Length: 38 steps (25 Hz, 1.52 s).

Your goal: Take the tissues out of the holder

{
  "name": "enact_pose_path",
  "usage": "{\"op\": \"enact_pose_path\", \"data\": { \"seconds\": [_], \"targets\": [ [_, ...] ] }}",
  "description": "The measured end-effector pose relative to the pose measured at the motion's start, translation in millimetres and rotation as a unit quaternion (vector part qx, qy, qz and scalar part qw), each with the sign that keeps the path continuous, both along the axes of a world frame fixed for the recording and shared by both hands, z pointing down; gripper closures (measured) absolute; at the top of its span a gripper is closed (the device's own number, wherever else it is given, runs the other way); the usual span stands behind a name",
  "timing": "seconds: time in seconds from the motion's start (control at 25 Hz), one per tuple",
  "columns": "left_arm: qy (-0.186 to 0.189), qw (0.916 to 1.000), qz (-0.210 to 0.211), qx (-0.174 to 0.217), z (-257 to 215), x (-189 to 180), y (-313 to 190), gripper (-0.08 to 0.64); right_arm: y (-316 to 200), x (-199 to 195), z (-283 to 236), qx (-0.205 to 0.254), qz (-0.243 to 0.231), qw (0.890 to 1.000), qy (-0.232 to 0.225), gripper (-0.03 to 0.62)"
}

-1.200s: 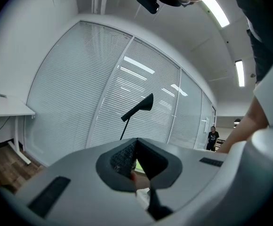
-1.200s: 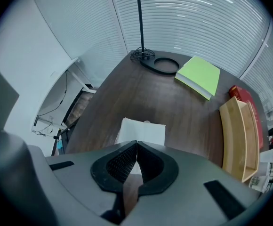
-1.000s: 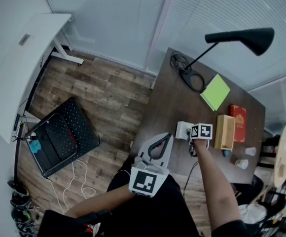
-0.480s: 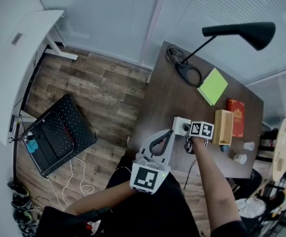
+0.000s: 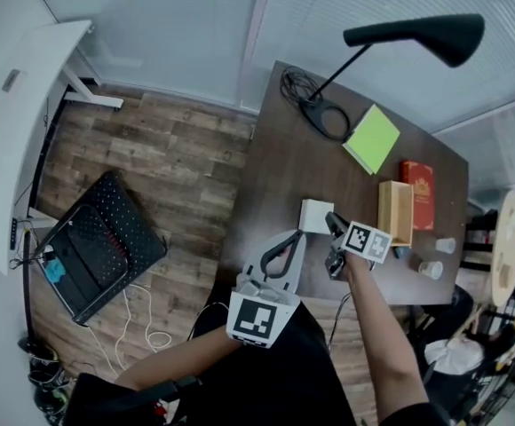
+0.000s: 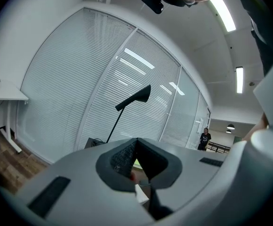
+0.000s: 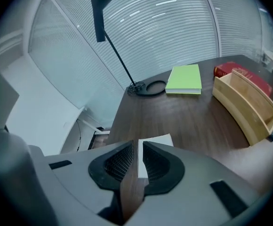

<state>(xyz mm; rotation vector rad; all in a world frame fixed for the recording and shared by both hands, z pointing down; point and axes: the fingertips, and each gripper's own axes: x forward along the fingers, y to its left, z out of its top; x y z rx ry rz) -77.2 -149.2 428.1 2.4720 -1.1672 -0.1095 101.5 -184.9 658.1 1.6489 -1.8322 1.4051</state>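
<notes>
Right jaws: my right gripper (image 7: 139, 147) stands a narrow slit apart, having just been opening. Nothing is gripped; only dark wood and a strip of white show through the gap.
Tissues: the white tissues (image 5: 315, 215) lie flat on the table (image 5: 280, 162), out of the holder, just ahead of and below my right jaws. Judged: set down on bare wood beside the holder so that I could let go of them there.
Holder: the wooden holder (image 7: 246, 101) stands to the right of the tissues, apart from them. What I see of its inside looks empty.
Left jaws: my left gripper (image 6: 136, 144) is closed tip to tip on nothing, held about level by the near table edge. Judged: parked out of the way, since this job needs one hand only.
Aim: right gripper tilted down toward the tissues, not touching them.
Progress: judged near done; what remains is getting my right jaws clear.
Risk: a jaw could snag a loose sheet and drag the stack.
</notes>
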Motion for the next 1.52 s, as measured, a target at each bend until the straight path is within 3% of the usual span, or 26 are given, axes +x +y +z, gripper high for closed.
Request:
{"op": "enact_pose_path", "data": {
  "seconds": [0.16,0.32,0.48,0.64,0.8,0.92,1.2,1.52],
  "targets": [
    [-0.001,0.9999,0.016,0.000,1,7,9,0.560,14,-2,-29,0.055,0.010,0.998,0.001,0.535],
    [-0.006,0.9997,0.021,0.012,1,21,12,0.560,25,-5,-61,0.129,-0.029,0.991,0.031,0.527],
    [-0.008,0.9997,0.010,0.018,-8,29,18,0.560,46,-13,-110,0.216,-0.060,0.971,0.084,0.525],
    [-0.015,0.9997,0.001,0.020,-17,42,23,0.560,72,-12,-168,0.272,-0.041,0.956,0.099,0.526],
    [-0.018,0.9991,-0.004,0.038,-32,74,36,0.560,98,10,-223,0.334,-0.035,0.933,0.128,0.526],
    [-0.029,0.9981,-0.007,0.055,-43,98,58,0.560,121,29,-239,0.354,-0.057,0.923,0.141,0.526],
    [-0.057,0.9930,-0.007,0.104,-65,167,115,0.560,168,80,-255,0.379,-0.080,0.914,0.118,0.526],
    [-0.067,0.9920,-0.054,0.093,-69,205,176,0.560,216,107,-287,0.428,-0.109,0.892,0.091,0.526]
  ]
}}
